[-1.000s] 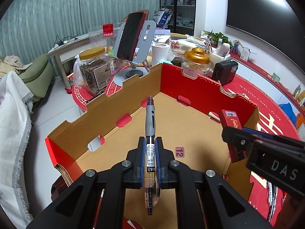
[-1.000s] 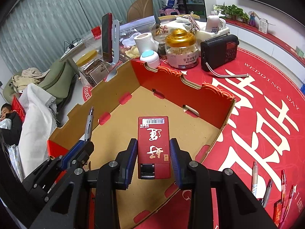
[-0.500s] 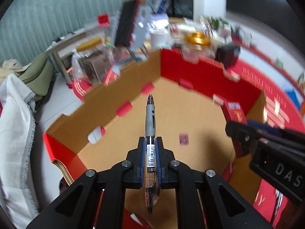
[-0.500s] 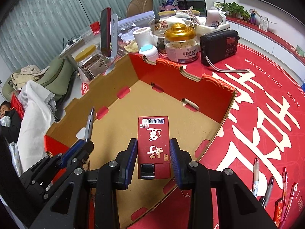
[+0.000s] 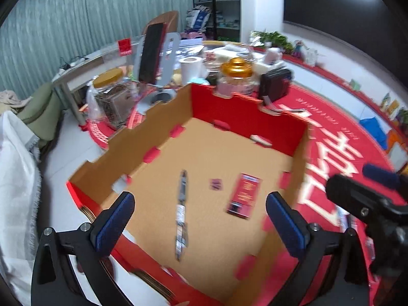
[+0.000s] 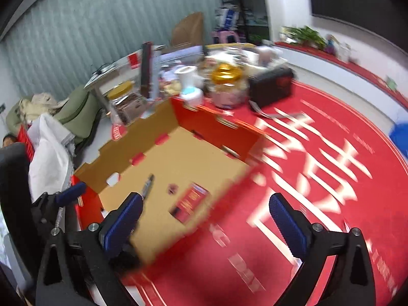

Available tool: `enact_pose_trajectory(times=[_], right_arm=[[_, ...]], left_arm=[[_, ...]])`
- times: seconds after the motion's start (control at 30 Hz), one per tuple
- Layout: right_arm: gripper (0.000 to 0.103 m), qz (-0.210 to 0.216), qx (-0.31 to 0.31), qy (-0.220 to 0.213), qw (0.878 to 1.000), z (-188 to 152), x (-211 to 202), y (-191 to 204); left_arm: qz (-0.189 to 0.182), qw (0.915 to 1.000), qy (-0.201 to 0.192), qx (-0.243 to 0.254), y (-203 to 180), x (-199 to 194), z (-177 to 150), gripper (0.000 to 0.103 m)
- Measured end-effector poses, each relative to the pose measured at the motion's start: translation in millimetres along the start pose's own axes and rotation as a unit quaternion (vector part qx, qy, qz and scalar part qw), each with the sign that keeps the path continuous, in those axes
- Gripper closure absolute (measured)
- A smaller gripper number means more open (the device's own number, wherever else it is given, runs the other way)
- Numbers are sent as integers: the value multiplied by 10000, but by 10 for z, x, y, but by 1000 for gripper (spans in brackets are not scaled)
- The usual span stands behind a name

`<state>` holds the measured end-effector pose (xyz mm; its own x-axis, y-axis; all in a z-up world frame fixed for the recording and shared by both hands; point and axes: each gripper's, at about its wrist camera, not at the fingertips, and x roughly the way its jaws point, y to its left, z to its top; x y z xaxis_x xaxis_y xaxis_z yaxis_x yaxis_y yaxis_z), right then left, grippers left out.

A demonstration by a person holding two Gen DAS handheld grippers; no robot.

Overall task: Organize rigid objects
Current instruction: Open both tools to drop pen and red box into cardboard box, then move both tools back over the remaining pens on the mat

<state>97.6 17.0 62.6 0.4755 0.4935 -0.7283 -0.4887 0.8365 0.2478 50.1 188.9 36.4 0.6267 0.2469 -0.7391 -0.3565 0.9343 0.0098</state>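
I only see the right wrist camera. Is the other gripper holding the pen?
Observer: No. In the left wrist view the left gripper is open. Its jaws have just been opening wide, and nothing sits between the pads.
Operator: I only see the pen's tip. Where's the rest?
Observer: The whole pen shows there. It lies lengthwise on the floor of the cardboard box, left of the red pack.
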Motion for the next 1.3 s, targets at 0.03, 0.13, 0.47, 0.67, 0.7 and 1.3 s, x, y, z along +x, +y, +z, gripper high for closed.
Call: enact_pose_trajectory(times=[0.03,0.13,0.47,0.67,0.7,1.3], right_arm=[[3,-80,164,32,9998,-90,-75,-151],[3,-434,765,110,9961,-427,-319,-656],[3,-995,2175,291,9705,-1528,-991,-1632],[3,-826,2325,420,9682,-1787,-1003,-1680],[3,-764,2283,437,9696,-1804,-1001,-1661],[3,-1074,1288,541,9844,-1901,-984,-1446]], left_arm=[[-235,9997,-13,76,-85,-72,-48,0],[-670,9965,-76,486,-398,-279,-212,0],[-1503,9498,191,2738,-1527,-515,-1331,0],[-1388,9096,-107,3915,-1822,-684,-1816,0],[-1279,9063,-142,4027,-1854,-684,-1867,0],[-294,9619,49,2716,-1745,-69,-1347,0]])
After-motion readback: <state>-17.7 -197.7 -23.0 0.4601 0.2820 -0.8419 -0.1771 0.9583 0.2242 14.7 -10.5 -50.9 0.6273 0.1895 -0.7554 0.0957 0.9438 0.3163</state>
